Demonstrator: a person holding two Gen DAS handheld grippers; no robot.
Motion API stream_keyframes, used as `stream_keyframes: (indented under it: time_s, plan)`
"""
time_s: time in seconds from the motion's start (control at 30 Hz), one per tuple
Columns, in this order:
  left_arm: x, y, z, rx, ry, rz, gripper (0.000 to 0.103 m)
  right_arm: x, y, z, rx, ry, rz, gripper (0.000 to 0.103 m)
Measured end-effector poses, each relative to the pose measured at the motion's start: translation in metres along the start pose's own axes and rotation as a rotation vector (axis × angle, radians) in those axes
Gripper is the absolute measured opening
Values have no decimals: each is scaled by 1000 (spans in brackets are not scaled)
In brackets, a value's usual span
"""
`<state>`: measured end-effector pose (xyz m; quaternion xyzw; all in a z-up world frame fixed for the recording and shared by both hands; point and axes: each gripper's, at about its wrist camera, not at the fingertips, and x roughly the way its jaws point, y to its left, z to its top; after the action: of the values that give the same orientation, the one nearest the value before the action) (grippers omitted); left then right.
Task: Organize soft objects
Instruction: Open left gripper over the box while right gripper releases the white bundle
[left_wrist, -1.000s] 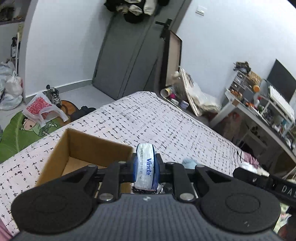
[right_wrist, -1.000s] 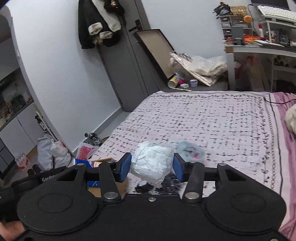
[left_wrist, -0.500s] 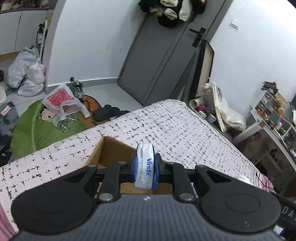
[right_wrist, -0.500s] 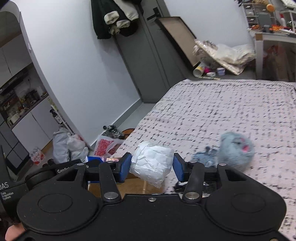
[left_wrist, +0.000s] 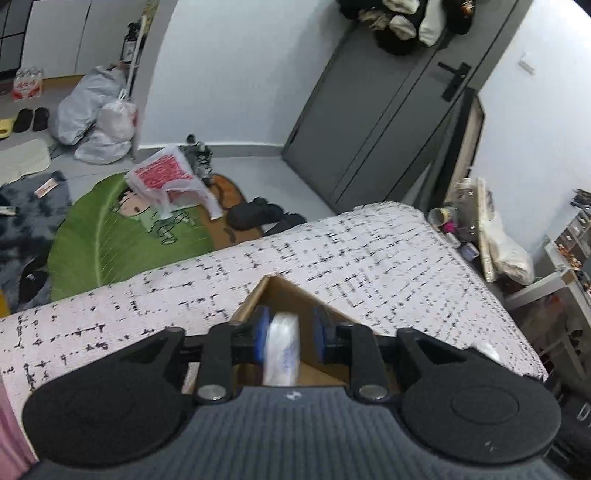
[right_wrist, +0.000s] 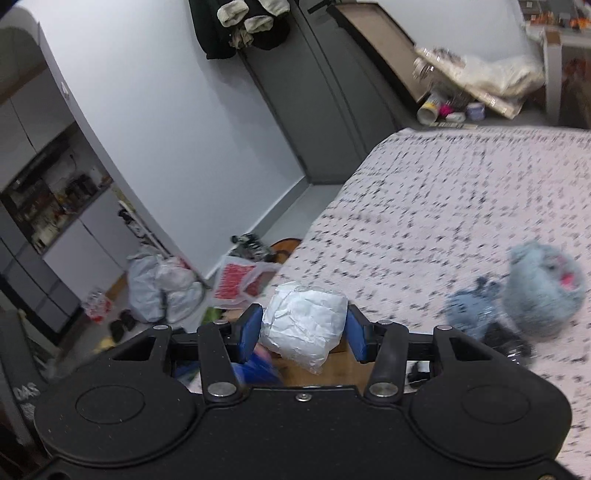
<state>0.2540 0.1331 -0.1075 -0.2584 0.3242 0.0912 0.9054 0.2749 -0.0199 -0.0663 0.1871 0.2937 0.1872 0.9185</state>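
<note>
Left jaws have spread, tissue pack (left_wrist: 281, 345) dropping into box (left_wrist: 275, 291) on bed (left_wrist: 369, 258); right jaws pinch wad (right_wrist: 303, 328).

Both views are fisheye lenses riding just behind a pair of fingers, so each black gripper body fills the lower third of its frame. The left wrist view looks down and forward over the near edge of the bed (left_wrist: 369, 258), with the cardboard box (left_wrist: 280, 291) close under the lens at lower centre and the floor at left. The right wrist view is tilted (the walls lean hard), facing across the bed (right_wrist: 461, 206) toward the grey door (right_wrist: 332, 92) at upper centre. Shared ground: the bed, the door (left_wrist: 373, 110), the red-and-white plastic bag (left_wrist: 166, 177) (right_wrist: 236, 280) on the floor.
</note>
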Motion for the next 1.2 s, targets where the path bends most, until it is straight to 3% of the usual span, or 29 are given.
stream_keyframes:
  time_s: [0.17, 0.37, 0.5, 0.63, 0.7, 0.83, 1.03, 1.2]
  plan:
    - [2, 6, 0, -33, 9, 29, 46, 16, 1, 0, 14, 25, 20, 53]
    - [1, 3, 0, -39, -6, 59, 61, 12, -4, -2, 35, 25, 14, 87]
    - [1, -5, -3, -31, 4, 6, 72, -3, -12, 1, 33, 12, -14, 96]
    - [-1, -23, -11, 35, 6, -29, 74, -24, -23, 3, 20, -11, -50, 101]
    - [-5, -34, -16, 90, -5, -51, 82, -33, -29, 5, 16, -30, -67, 103]
    - [-13, -51, -28, 144, -23, -132, 85, -52, -43, 9, 9, -37, -94, 103]
    - [-28, -64, -38, 192, -45, -124, 85, -82, -67, 13, 15, -63, -127, 103]
    - [-34, -73, -45, 207, -17, -127, 85, -107, -84, 17, 7, -74, -184, 103]
